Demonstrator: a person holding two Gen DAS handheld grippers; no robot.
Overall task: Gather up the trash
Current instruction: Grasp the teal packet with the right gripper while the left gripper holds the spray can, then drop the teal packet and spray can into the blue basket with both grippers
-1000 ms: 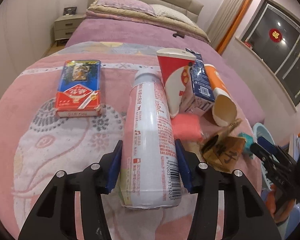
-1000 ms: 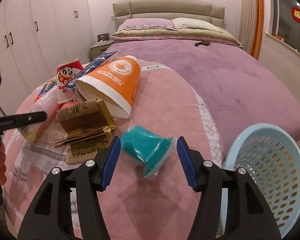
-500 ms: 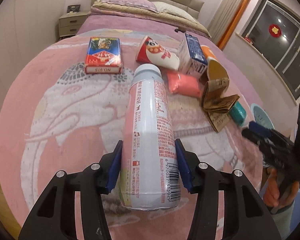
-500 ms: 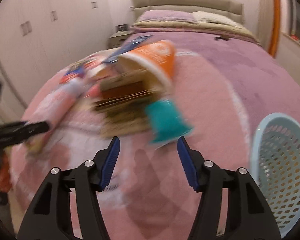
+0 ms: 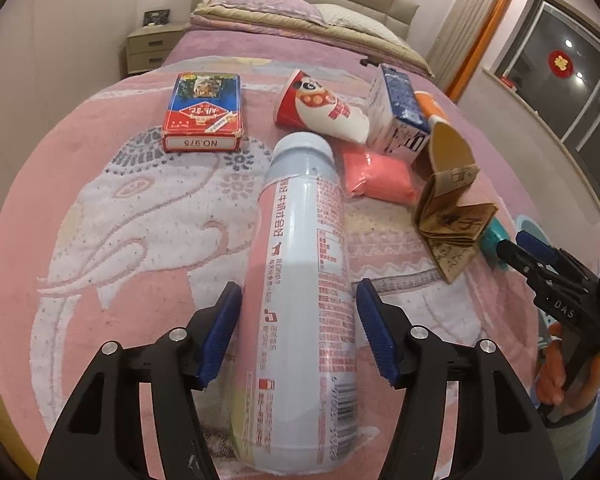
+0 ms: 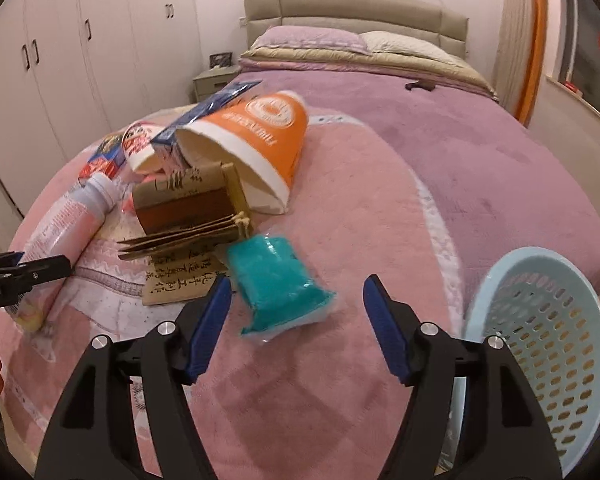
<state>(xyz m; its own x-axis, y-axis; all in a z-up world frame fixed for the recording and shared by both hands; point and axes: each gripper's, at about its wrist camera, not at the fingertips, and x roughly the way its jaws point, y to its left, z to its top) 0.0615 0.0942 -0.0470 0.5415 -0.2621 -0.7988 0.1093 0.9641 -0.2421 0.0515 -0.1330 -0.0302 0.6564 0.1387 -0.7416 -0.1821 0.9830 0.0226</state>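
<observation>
A white and pink bottle (image 5: pixel 300 280) lies on the pink blanket between the pads of my left gripper (image 5: pixel 298 330), which looks open with small gaps on both sides. The bottle also shows in the right wrist view (image 6: pixel 68 216). My right gripper (image 6: pixel 296 326) is open, with a teal packet (image 6: pixel 278 284) lying between and just beyond its fingertips. A light blue perforated basket (image 6: pixel 540 336) stands off the bed edge at the right. Other trash lies nearby: an orange cup (image 6: pixel 260 140), a folded brown paper (image 6: pixel 188 216), a red panda cup (image 5: pixel 320 108), a blue carton (image 5: pixel 398 116), a pink packet (image 5: pixel 376 178).
A red and blue card box (image 5: pixel 202 114) lies at the far left of the blanket. The bed with pillows (image 6: pixel 360 44) stretches behind. White wardrobes (image 6: pixel 60 40) and a nightstand (image 5: pixel 152 50) stand to the left. A window (image 5: pixel 560 80) is at the right.
The left gripper drew back from the pile with the bottle, then its jaws widened slightly around the bottle. The right gripper swung away and returned over the teal packet.
</observation>
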